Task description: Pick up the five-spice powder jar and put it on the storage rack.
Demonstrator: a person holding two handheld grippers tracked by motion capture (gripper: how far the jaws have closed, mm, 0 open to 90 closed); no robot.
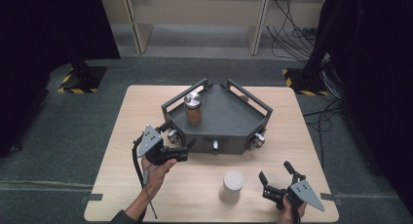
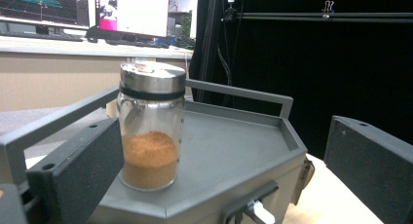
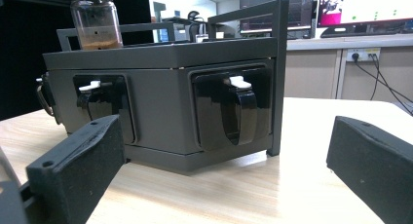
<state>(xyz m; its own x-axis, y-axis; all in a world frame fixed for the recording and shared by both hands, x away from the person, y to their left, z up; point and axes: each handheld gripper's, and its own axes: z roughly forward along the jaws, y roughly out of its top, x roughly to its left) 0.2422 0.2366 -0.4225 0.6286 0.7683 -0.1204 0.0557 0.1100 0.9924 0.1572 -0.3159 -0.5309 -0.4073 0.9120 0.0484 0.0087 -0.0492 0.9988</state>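
A dark grey rack (image 1: 229, 114) with a railed top stands at the middle of the wooden table. On its top, toward the left, is a glass jar (image 1: 193, 109) of brown powder with a metal lid. My left gripper (image 1: 178, 135) is open at the rack's front left corner. In the left gripper view the jar (image 2: 151, 136) stands just ahead, close to the left jaw, with my left gripper (image 2: 219, 136) open and empty. My right gripper (image 1: 275, 170) is open near the table's front right; in its own view the right gripper (image 3: 226, 136) faces the rack's drawer handle (image 3: 238, 114).
A pale capped cylinder (image 1: 232, 185) stands on the table between the two hands, near the front edge. The rack's front faces carry knobs (image 1: 258, 140) and a white latch (image 1: 215, 145). Cables (image 1: 292, 34) and taped stand bases (image 1: 78, 80) lie on the floor behind.
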